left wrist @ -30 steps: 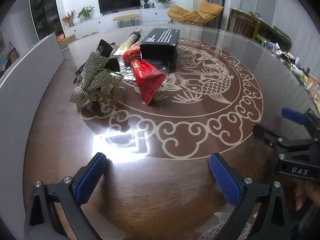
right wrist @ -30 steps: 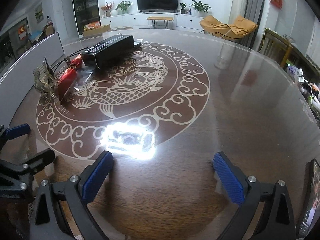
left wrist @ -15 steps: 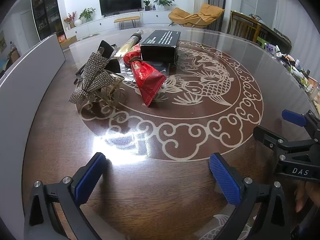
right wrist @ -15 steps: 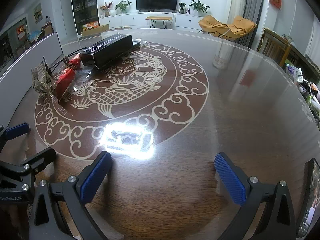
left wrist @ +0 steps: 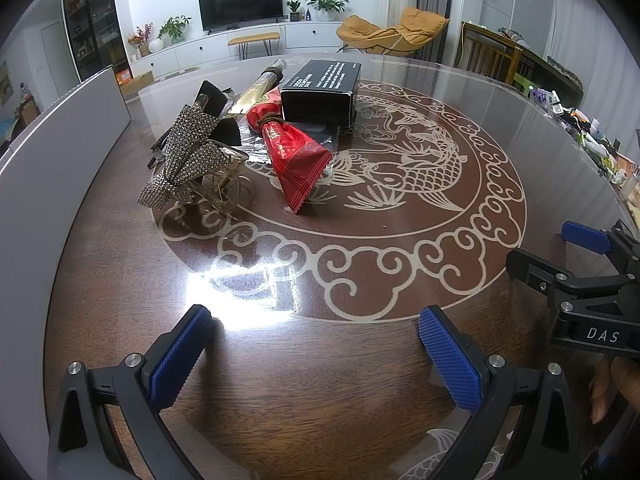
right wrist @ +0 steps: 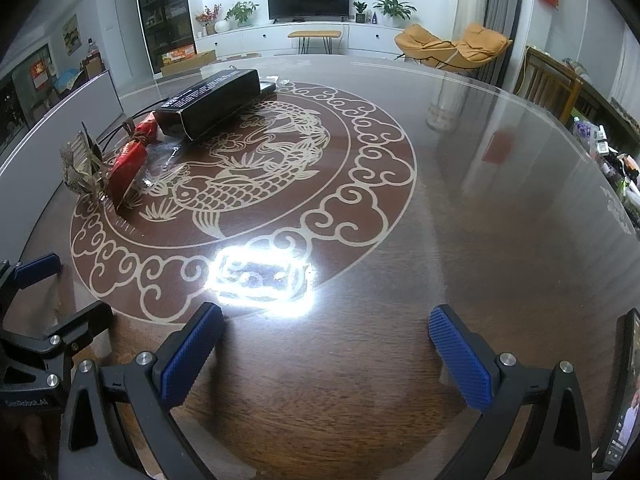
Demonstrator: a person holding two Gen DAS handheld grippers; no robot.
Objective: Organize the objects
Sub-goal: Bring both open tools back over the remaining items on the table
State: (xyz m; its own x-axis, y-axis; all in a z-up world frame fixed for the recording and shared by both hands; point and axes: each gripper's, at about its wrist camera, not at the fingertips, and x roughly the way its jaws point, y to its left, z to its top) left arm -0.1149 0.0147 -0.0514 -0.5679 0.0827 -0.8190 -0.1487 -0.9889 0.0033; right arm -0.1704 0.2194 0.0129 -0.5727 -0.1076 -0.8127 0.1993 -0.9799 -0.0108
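Note:
A cluster of objects lies at the far left of the round table [left wrist: 360, 360]: a rhinestone bow hair claw [left wrist: 188, 156], a red wrapped packet [left wrist: 292, 156], a black box [left wrist: 320, 88], a gold tube [left wrist: 260, 88] and a black clip [left wrist: 214, 96]. My left gripper [left wrist: 316, 348] is open and empty, low over the near table edge. My right gripper [right wrist: 326, 348] is open and empty; it also shows at the right of the left wrist view [left wrist: 560, 256]. The right wrist view shows the black box [right wrist: 212, 100], red packet [right wrist: 128, 164] and hair claw [right wrist: 80, 164].
A grey panel [left wrist: 52, 160] runs along the table's left side. A phone screen [right wrist: 624, 392] stands at the right edge. Small clutter [left wrist: 588, 128] lines the far right rim. Chairs and a TV unit stand beyond the table.
The left wrist view has drawn slightly back and up, so the object cluster sits a little lower in frame. Both grippers stay open and nearly still.

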